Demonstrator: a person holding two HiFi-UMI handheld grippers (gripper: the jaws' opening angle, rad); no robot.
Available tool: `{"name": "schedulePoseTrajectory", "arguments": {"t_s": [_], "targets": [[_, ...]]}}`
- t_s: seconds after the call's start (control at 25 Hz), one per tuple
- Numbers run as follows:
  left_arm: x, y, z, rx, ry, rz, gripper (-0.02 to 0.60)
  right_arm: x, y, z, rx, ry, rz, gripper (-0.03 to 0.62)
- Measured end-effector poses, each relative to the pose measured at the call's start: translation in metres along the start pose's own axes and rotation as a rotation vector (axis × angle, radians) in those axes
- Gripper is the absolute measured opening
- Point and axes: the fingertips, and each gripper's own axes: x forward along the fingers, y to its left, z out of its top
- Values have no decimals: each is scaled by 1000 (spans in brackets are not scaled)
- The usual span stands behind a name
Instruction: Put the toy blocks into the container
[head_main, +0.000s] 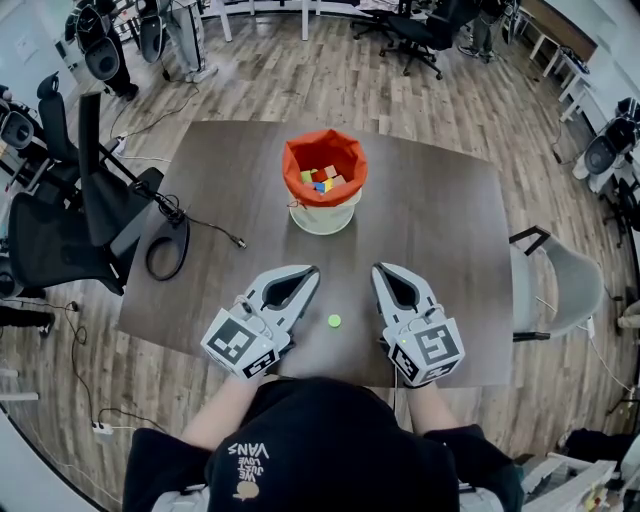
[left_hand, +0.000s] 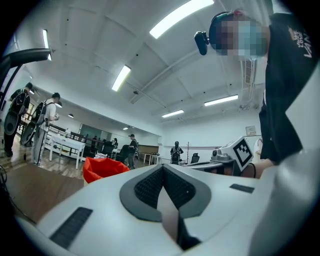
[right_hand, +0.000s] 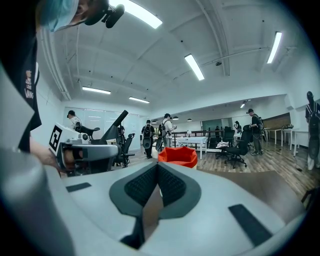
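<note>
From above, the left gripper (head_main: 312, 271) and right gripper (head_main: 379, 268) sit side by side over the near edge of the dark table (head_main: 450, 200), tips pointing away from the person. A bare strip of table runs between them. A small green piece (head_main: 334, 321) lies on that strip, back from the tips and touching neither gripper.

Ahead of both tips, across open tabletop, stands the container (head_main: 323, 218) — a pale tub with an orange liner — and the toy blocks (head_main: 322, 178) lie inside it. Left of the left gripper a black cable (head_main: 165, 250) loops near the table's edge, with black office chairs (head_main: 60, 230) just past it. Right of the right gripper a grey chair (head_main: 565, 285) stands close to the table's side. The floor is wood plank all round.

In the left gripper view the jaws are pressed together with nothing between them. The orange container (left_hand: 102, 167) shows ahead and to the left of the tips, and the right gripper (left_hand: 235, 152) is off to the right.

In the right gripper view the jaws are likewise closed and empty — the container (right_hand: 177, 155) stands just right of the tips' line. The room beyond is long and bright, with people, desks and chairs.
</note>
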Motion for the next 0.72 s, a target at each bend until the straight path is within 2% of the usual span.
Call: {"name": "schedulePoseTrajectory", "arguments": {"t_s": [0.52, 0.72], "targets": [[-8, 0, -2, -2, 4, -2, 11, -4, 15, -15, -15, 20, 2, 18], [-10, -3, -2, -3, 4, -8, 11, 0, 29, -45, -39, 83, 35, 18]]}}
